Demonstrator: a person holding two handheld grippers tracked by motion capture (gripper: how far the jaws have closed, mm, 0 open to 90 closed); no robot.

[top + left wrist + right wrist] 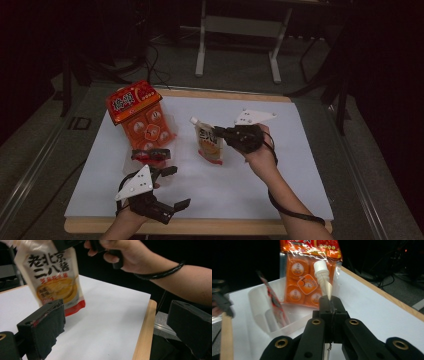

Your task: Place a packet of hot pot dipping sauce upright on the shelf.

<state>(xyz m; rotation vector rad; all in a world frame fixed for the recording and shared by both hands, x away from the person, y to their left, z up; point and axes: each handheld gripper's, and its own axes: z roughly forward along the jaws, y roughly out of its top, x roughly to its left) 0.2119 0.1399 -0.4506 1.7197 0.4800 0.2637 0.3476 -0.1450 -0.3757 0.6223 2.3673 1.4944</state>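
Right gripper (pixel 220 133) jaws pinching sauce pouch (pixel 209 144) top; left gripper (pixel 170 187) jaws spread, empty

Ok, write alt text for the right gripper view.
The right gripper is shut on the edge of a spouted sauce pouch with a white cap, seen edge-on. Behind it, a clear plastic bin on the white table holds an orange snack pack.

A wooden-edged table (pixel 200 227) under a white sheet (pixel 280 165) — a clear tub (pixel 259 307) rests on the sheet.
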